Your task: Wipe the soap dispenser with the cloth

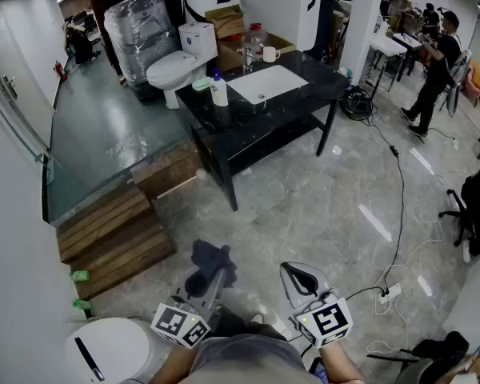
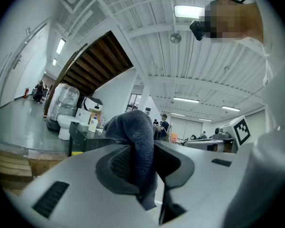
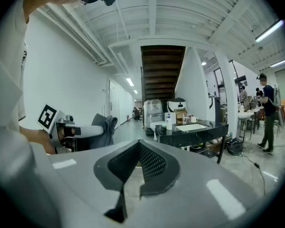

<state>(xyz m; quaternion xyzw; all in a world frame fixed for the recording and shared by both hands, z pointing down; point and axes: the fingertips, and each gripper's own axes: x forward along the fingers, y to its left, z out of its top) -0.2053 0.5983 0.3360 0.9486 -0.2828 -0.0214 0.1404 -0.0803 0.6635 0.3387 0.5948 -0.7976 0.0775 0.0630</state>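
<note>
Soap dispenser: white bottle with a blue pump top, upright near the left end of the counter, just left of the white sink basin. A small green item sits beside it at that end; can't tell what it is. Nothing touches the dispenser, and both grippers are well apart from it.

Cloth: dark grey-blue. The left gripper has its jaws clamped on it, with the fabric bunched above them and a tail hanging below. The right gripper has its jaws together with nothing between them.

The counter has a black glossy top on black legs and a lower shelf. A faucet and a white mug stand along its far edge.

The floor is grey, glossy, marble-look tile. To the left is a raised dark platform with wooden steps at its near edge.

On the platform, beyond the counter's left end, are a white toilet and a plastic-wrapped unit. Cardboard boxes sit behind the counter.

A black cable runs across the floor from the counter's right end to a power strip near the right gripper. A person stands far right, and an office chair is at the right edge.

Bare floor lies between the grippers and the counter's near edge.
</note>
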